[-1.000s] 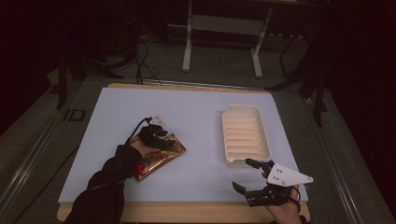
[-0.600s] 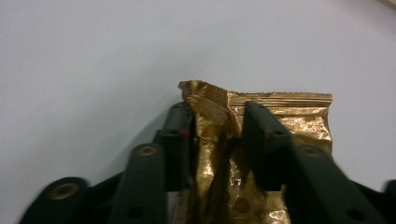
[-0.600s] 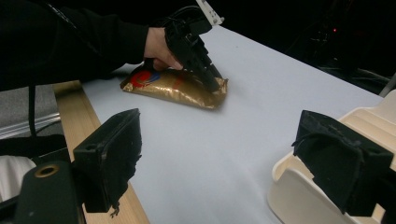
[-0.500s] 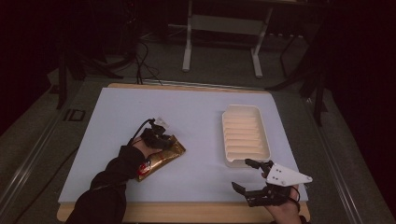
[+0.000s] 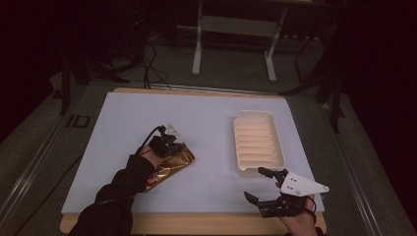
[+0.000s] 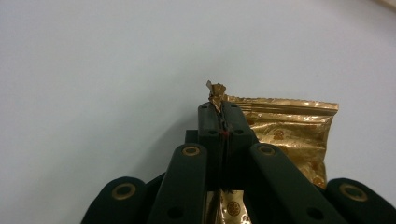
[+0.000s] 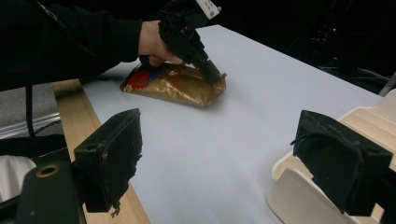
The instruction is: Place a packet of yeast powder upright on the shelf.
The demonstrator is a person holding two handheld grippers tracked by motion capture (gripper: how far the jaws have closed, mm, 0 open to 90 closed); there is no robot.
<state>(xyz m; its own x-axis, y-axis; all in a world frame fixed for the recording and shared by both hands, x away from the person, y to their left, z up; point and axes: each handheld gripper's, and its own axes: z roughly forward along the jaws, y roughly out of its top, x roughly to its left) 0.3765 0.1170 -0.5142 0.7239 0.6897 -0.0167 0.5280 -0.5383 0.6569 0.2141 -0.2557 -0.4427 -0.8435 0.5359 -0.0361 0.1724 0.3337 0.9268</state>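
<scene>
A shiny gold bag lies flat on the pale blue mat that covers the table, on the left half and closer to the person's side. It has a red and blue mark near the end under the person's hand. The left gripper comes down on the far end of the bag. Its jaws have just been closing, and now they are pressed tight together with the bag's top corner pinched between them. In the left gripper view a little crumpled bit of gold foil sticks out past the tips of the left gripper, and the rest of the gold bag spreads out to the right of the jaws. The right gripper view shows the same thing from the side: the left gripper bites the right-hand corner of the gold bag, and a hand in a black sleeve holds the tool. The right gripper hangs near the front edge of the table on the right side, well apart from the bag. Its jaws stand wide apart with nothing between them. A cream tray with ridges inside sits on the mat just beyond the right gripper. In the right gripper view a corner of the tray shows just beside the right-hand jaw.
</scene>
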